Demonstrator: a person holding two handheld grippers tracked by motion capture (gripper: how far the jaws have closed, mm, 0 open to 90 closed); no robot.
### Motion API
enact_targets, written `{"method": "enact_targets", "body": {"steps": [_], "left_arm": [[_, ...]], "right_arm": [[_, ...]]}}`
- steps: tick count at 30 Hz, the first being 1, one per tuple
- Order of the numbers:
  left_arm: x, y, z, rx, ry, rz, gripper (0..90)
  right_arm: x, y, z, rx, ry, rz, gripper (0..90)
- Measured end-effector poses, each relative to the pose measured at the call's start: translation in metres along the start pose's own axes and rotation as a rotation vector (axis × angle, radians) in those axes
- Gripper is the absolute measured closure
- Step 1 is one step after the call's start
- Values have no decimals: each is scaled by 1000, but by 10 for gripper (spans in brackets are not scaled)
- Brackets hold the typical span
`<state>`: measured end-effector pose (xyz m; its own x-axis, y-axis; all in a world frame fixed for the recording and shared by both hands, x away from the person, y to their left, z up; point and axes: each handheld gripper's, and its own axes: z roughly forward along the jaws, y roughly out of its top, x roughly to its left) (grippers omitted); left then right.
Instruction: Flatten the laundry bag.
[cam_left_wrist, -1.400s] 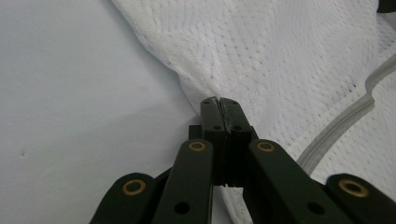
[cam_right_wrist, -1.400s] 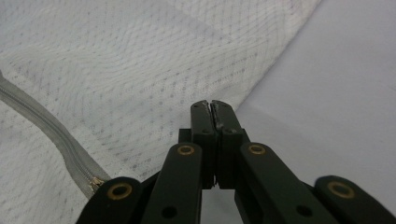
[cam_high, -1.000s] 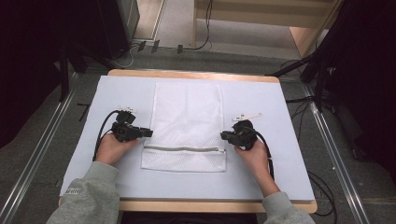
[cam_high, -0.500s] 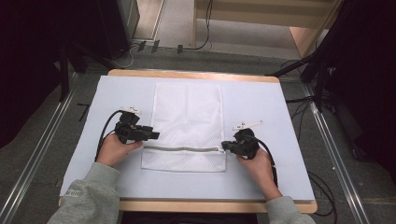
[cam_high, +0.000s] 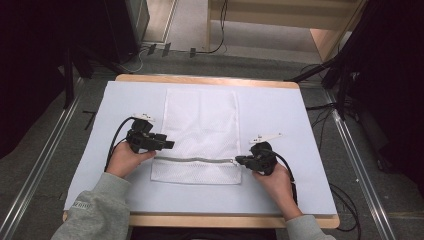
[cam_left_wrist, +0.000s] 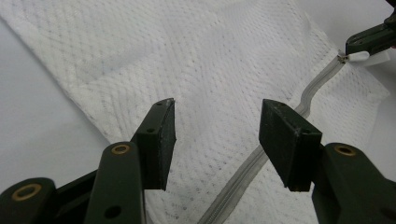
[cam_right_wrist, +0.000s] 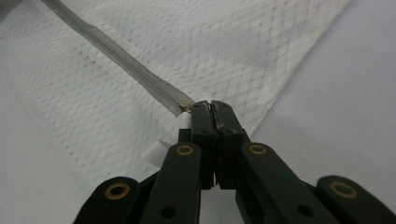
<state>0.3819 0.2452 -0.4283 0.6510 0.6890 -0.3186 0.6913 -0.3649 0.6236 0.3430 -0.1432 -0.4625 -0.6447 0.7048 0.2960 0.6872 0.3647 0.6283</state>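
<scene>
Mesh bag: a white mesh laundry bag (cam_high: 201, 131) lies flat in the middle of the bench (cam_high: 300, 120), its long side running away from the person, on a pale sheet that covers the bench top.
Zipper: a grey zipper (cam_high: 195, 159) crosses the bag near its close end, from the left edge to the right edge.
Zipper pull: a small white tab (cam_right_wrist: 158, 152) sits at the zipper's right end, at the bag's right edge.
Left gripper: the left gripper (cam_high: 167, 145) rests at the bag's left edge, just above the zipper's left end.
Left fingers: the fingers (cam_left_wrist: 161, 140) stand apart and have just been opening; the mesh lies beneath the gap between them and the zipper passes under the right one, neither pad pressing on the cloth.
Right gripper: the right gripper (cam_high: 239, 160) sits at the zipper's right end, pointing left along it.
Right fingers: the fingers (cam_right_wrist: 203, 122) are closed together with their tips against the zipper's end, the white tab showing just beside and under them; in the left gripper view (cam_left_wrist: 369, 41) the tips are clamped on the tab.
Hands: the left hand (cam_high: 125, 160) and the right hand (cam_high: 274, 181) each hold a gripper from the near side.
</scene>
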Motion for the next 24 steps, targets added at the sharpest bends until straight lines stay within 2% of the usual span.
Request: {"method": "enact_targets", "body": {"steps": [4, 12, 17, 24], "left_arm": [[-3, 1, 1, 1, -4, 13, 464], [-14, 6, 4, 4, -24, 37, 438], [-25, 9, 9, 1, -46, 56, 415], [-40, 13, 18, 12, -77, 83, 396]], "right_arm": [[7, 0, -1, -3, 6, -9, 900], [14, 6, -2, -49, -2, -64, 898], [9, 7, -6, -55, -18, -71, 895], [2, 6, -5, -43, -31, -55, 887]]}}
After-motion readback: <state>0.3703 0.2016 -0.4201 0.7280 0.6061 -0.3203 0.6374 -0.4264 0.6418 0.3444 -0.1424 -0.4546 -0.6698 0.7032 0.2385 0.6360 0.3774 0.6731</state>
